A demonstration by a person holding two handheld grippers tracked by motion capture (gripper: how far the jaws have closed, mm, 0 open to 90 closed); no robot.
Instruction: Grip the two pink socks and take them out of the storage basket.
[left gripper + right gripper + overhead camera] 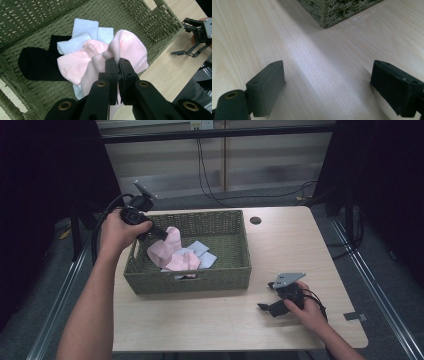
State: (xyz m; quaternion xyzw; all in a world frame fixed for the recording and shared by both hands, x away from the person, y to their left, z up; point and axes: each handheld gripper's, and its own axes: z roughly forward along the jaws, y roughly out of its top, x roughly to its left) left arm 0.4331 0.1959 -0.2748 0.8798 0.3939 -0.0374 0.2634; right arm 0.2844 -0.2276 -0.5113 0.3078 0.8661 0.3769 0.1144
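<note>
The left gripper (118, 61) reached into the green woven basket (225, 272) from its left rim, its jaws pinched tight on a fold of a pink sock (128, 47) — lifted above the rest of the pile. Beneath it lay another pink sock (73, 65), light blue socks (85, 28) and a black sock (37, 63) on the basket floor. The basket sat on the left half of the wooden table (280, 240), near the far edge. The right gripper (266, 306) rested low over the table toward the near right corner — jaws spread wide apart, holding nothing, just off the basket's near right corner (329, 15).
</note>
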